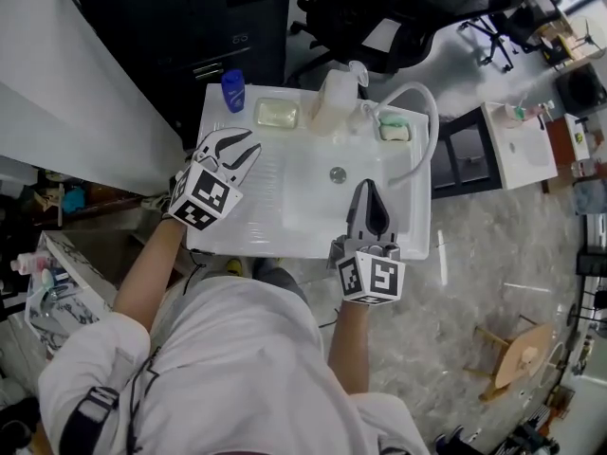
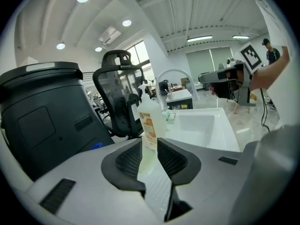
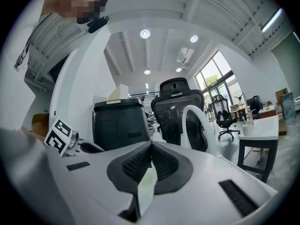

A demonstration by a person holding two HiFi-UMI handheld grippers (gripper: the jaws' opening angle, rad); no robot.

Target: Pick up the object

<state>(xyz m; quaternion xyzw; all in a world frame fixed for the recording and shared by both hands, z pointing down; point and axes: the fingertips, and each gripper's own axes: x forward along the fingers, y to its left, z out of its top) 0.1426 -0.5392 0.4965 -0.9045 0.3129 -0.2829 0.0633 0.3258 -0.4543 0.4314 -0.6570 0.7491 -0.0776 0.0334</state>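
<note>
A translucent white pump bottle [image 1: 334, 98] stands on the back ledge of a white sink [image 1: 248, 227]; in the left gripper view the bottle [image 2: 151, 123] shows straight ahead, beyond the jaw gap. My left gripper [image 1: 242, 145] [image 2: 149, 142] hovers over the sink's left ledge, open, with nothing between its jaws. Over the basin's right side my right gripper [image 1: 368, 186] [image 3: 151, 144] is shut and holds nothing. A pale yellow block in a dish [image 1: 276, 113], a blue bottle [image 1: 233, 90] and a green soap dish [image 1: 394, 129] also sit on the back ledge.
A curved white faucet hose [image 1: 429, 121] [image 3: 197, 121] arches over the sink's right end. The drain [image 1: 338, 173] is in the basin's middle. A black cabinet [image 1: 218, 27] and an office chair [image 1: 379, 8] stand behind the sink, a small white table [image 1: 517, 145] to its right.
</note>
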